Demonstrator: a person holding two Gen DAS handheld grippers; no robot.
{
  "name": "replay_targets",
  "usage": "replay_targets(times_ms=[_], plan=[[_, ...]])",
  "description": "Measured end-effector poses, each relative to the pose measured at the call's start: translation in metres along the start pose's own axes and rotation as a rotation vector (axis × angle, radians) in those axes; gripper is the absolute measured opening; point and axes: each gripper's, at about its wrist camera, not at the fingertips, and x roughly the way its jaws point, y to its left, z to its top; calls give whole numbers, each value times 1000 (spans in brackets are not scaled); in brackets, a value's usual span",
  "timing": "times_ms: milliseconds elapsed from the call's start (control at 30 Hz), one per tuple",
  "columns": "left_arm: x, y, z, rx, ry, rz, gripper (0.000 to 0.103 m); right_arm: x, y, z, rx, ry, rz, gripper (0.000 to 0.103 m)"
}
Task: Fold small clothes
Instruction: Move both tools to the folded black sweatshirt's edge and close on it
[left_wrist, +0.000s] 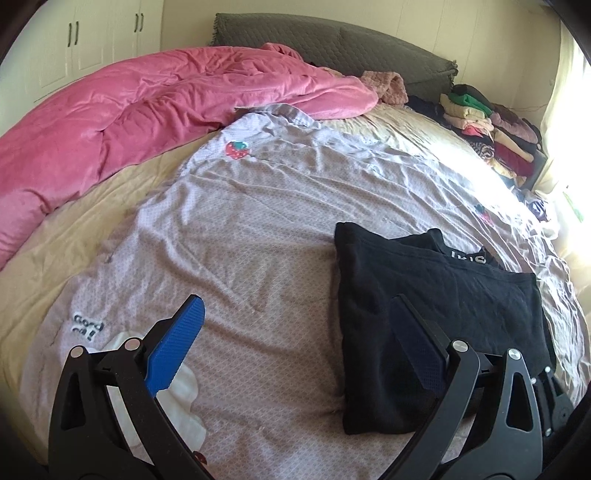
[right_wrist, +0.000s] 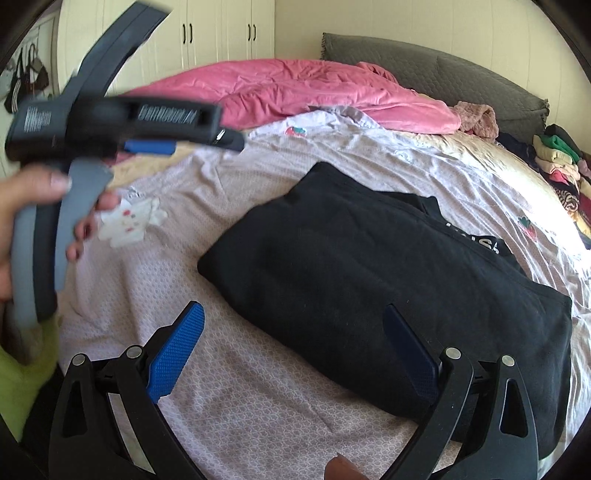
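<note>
Folded garment (left_wrist: 436, 314) on sheet (left_wrist: 240, 240), quilt (left_wrist: 147, 103) behind

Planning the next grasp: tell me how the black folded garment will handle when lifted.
The black folded garment is probably floppy: soft knit, rounded edges. Layers may slide open if lifted by one edge. It looks light for its size, barely denting the sheet.

A wide bed (left_wrist: 92, 221) with a cream mattress cover fills the room, overlaid by a wrinkled pale lilac patterned sheet (left_wrist: 258, 229) with small strawberry prints. At the bed's head stands a dark grey quilted padded headboard (left_wrist: 332, 40), with a rumpled pink plush quilt (left_wrist: 129, 110) heaped just before it; behind the bed's far left side are cream wardrobe doors with dark vertical handles (left_wrist: 74, 37). Strong daylight from a pale-curtained window (left_wrist: 569, 92) washes out the bed's right edge, beside a stack of folded multicoloured clothes (left_wrist: 491, 129).
</note>
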Motion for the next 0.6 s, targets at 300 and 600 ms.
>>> replay_targets(times_ms=[300,600], plan=[[30,-32,38,60,42,-41,93,22,2,-5,-42,41,-49,97],[77,-39,59,-6,113,-108,93,43,14,-5,-136,64,-153,97]])
